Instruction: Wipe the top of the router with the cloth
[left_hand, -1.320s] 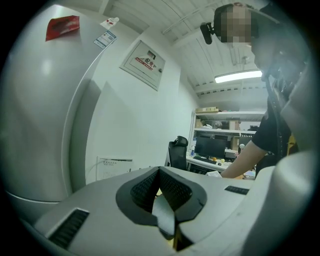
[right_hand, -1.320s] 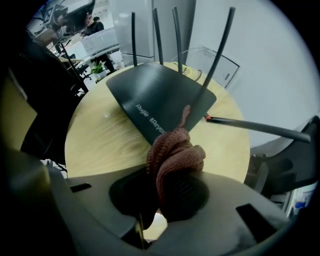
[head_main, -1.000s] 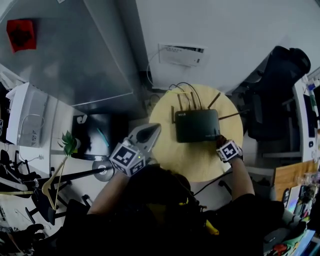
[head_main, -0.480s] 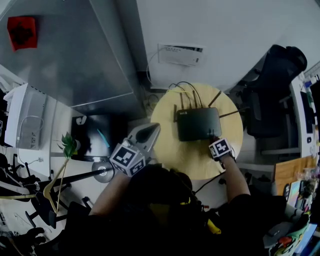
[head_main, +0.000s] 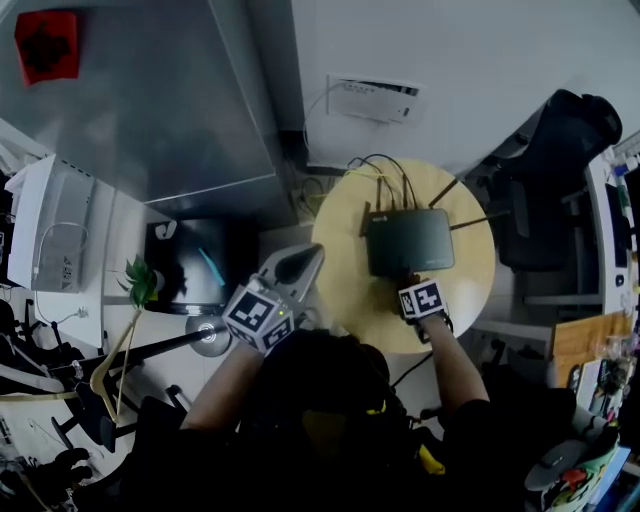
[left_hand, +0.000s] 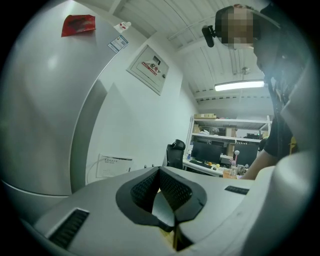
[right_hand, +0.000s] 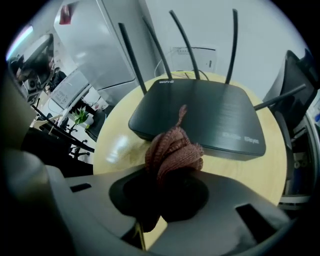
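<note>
The black router (head_main: 410, 243) with several antennas lies on a round yellow table (head_main: 350, 290). In the right gripper view the router (right_hand: 210, 112) fills the middle, its flat top facing up. My right gripper (head_main: 411, 284) sits at the router's near edge, shut on a bunched reddish-brown cloth (right_hand: 172, 149). The cloth sticks out from my right gripper (right_hand: 167, 176) and hangs just before the router's front left edge; contact cannot be told. My left gripper (head_main: 301, 265) hovers off the table's left side, shut and holding nothing. Seen from its own camera, my left gripper (left_hand: 160, 173) points at a white wall.
Cables (head_main: 383, 172) run from behind the router to a white wall box (head_main: 375, 98). A black office chair (head_main: 560, 150) stands right of the table. A dark low cabinet (head_main: 195, 265), a small plant (head_main: 140, 285) and a round lamp base (head_main: 208, 338) stand at the left.
My right gripper with the cloth has slid left along the router's near edge, from its right corner to about its middle. The left gripper has barely moved.
</note>
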